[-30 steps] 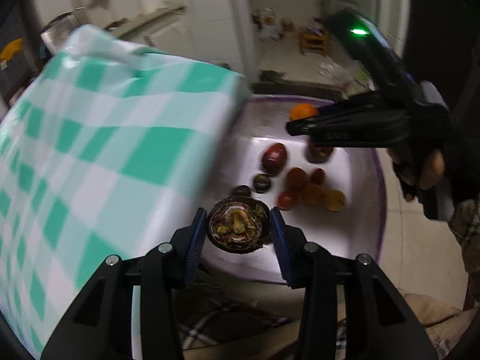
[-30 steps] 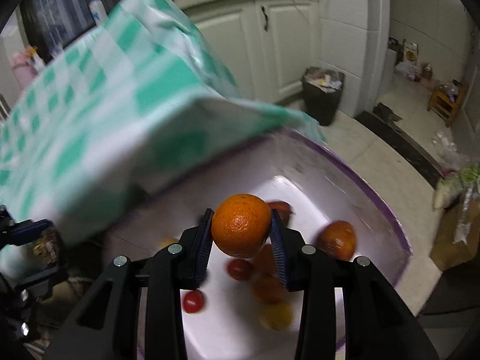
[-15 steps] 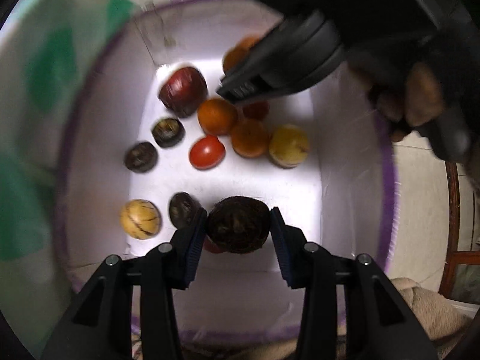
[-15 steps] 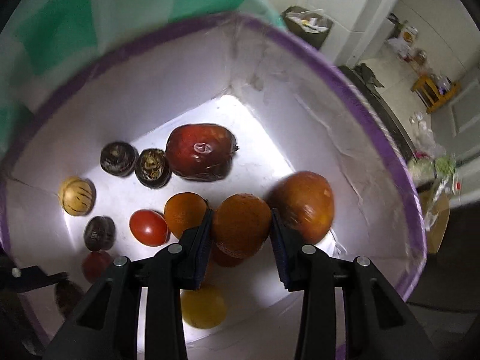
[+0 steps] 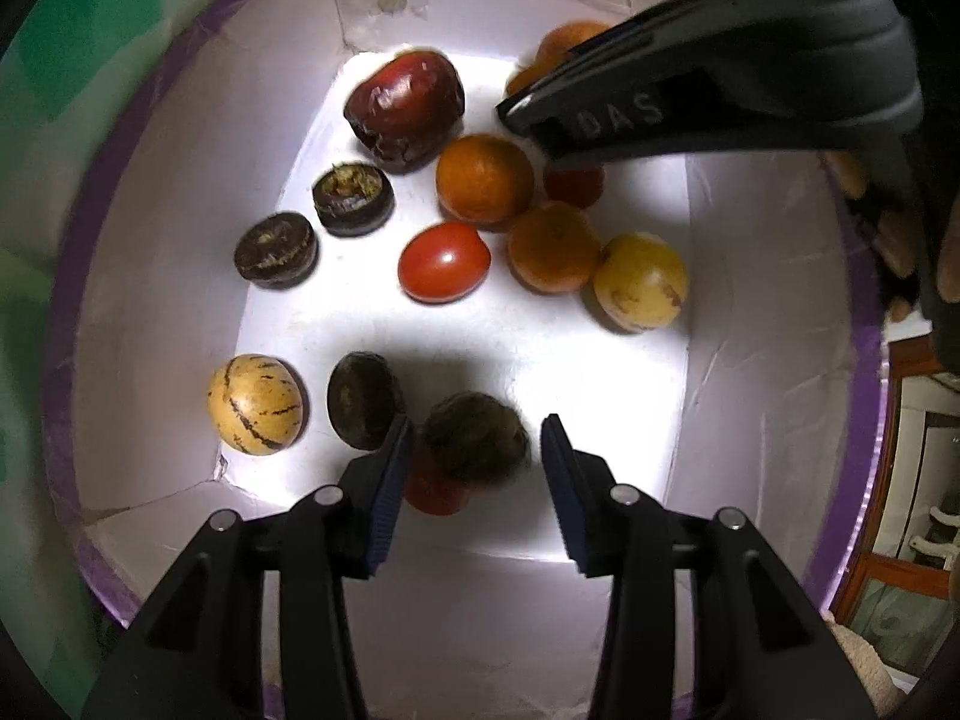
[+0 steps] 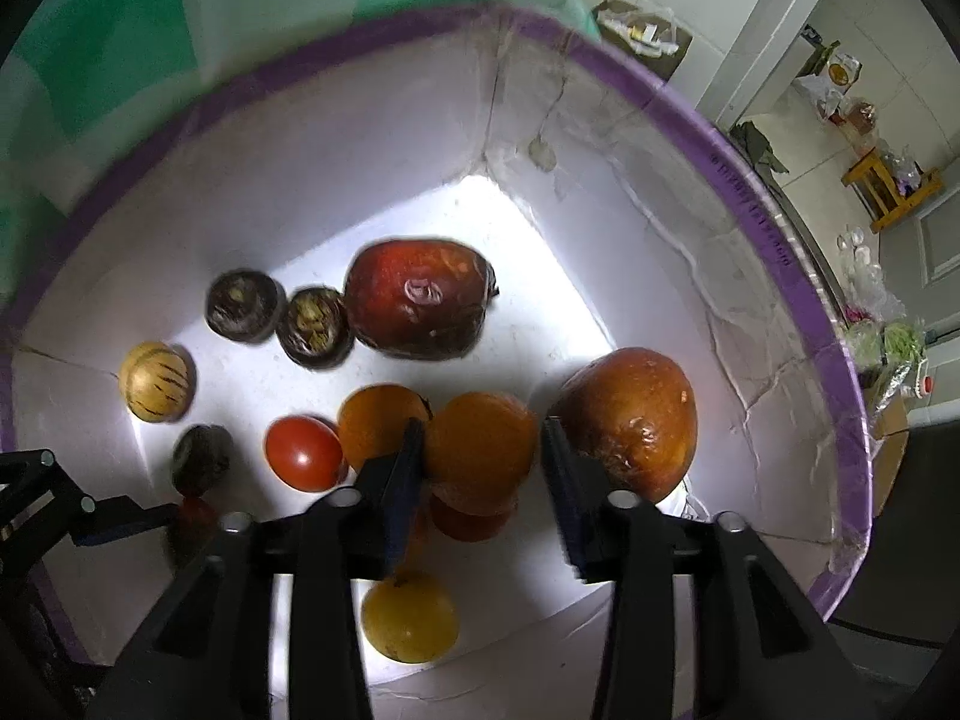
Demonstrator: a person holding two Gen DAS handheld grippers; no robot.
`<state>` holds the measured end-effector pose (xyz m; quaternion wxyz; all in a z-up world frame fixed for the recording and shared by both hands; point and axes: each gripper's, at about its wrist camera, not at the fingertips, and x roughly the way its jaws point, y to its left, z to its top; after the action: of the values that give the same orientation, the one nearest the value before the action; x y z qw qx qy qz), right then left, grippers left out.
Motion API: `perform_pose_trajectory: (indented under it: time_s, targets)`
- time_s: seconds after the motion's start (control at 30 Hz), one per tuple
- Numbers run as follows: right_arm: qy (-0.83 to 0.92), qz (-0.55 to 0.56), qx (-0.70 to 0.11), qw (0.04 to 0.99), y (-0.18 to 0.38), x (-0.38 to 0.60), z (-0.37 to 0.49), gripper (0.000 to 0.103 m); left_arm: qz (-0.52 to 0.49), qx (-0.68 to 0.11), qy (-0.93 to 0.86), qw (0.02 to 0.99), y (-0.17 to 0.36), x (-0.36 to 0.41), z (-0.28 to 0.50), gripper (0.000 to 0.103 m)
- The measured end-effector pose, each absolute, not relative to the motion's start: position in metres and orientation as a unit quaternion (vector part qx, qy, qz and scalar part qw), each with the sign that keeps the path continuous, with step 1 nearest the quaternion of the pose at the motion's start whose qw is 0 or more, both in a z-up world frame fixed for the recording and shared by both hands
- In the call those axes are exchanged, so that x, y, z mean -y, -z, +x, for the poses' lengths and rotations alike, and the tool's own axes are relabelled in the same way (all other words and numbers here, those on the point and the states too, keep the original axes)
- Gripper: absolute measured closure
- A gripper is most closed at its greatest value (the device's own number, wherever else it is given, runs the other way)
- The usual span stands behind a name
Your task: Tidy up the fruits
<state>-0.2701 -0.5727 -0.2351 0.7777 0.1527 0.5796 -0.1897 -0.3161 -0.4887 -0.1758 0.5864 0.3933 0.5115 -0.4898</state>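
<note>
A dark brown fruit (image 5: 475, 443) lies on the white floor of the purple-rimmed bin (image 5: 864, 360), resting against a small red tomato (image 5: 433, 489). The left gripper (image 5: 476, 456) stands parted around it, a gap showing at the right pad. In the right wrist view, an orange (image 6: 480, 450) sits among other fruit beside a large reddish-orange fruit (image 6: 630, 420); the right gripper (image 6: 482, 459) brackets it with jaws spread, its right pad clear of the skin.
</note>
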Motion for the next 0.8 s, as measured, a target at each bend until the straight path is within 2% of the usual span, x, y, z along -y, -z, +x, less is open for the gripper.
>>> perform_pose_trajectory:
  time_s: [0.03, 0.2, 0.27, 0.33, 0.37, 0.4, 0.47, 0.57, 0.8]
  targets:
    - [0.193, 0.158, -0.565, 0.786, 0.229, 0.572, -0.274, 0.036, 0.387, -0.505, 0.494, 0.593, 0.173, 0.482, -0.315, 0.049]
    - [0.213, 0.165, -0.513, 0.815, 0.188, 0.566, -0.297, 0.036, 0.362, -0.442, 0.528, 0.629, 0.127, 0.46, -0.317, 0.037]
    - [0.23, 0.163, -0.483, 0.829, 0.161, 0.563, -0.311, 0.032, 0.33, -0.392, 0.564, 0.648, 0.091, 0.442, -0.322, 0.032]
    - [0.258, 0.157, -0.424, 0.854, 0.115, 0.557, -0.333, 0.019, 0.289, -0.336, 0.596, 0.67, 0.047, 0.417, -0.326, 0.019]
    - [0.264, 0.156, -0.403, 0.863, 0.101, 0.555, -0.341, 0.016, 0.268, -0.307, 0.608, 0.682, 0.027, 0.402, -0.328, 0.008]
    - [0.267, 0.157, -0.369, 0.876, 0.08, 0.548, -0.353, 0.016, 0.25, -0.279, 0.612, 0.697, 0.008, 0.391, -0.328, 0.002]
    - [0.272, 0.165, -0.308, 0.897, 0.046, 0.53, -0.374, 0.016, 0.21, -0.219, 0.61, 0.732, -0.031, 0.365, -0.327, 0.002]
    - [0.283, 0.186, -0.274, 0.9, 0.031, 0.509, -0.392, 0.016, 0.188, -0.199, 0.585, 0.764, -0.054, 0.352, -0.322, 0.002]
    - [0.309, 0.238, -0.38, 0.839, 0.092, 0.493, -0.371, 0.016, 0.251, -0.316, 0.546, 0.734, 0.0, 0.356, -0.319, 0.002]
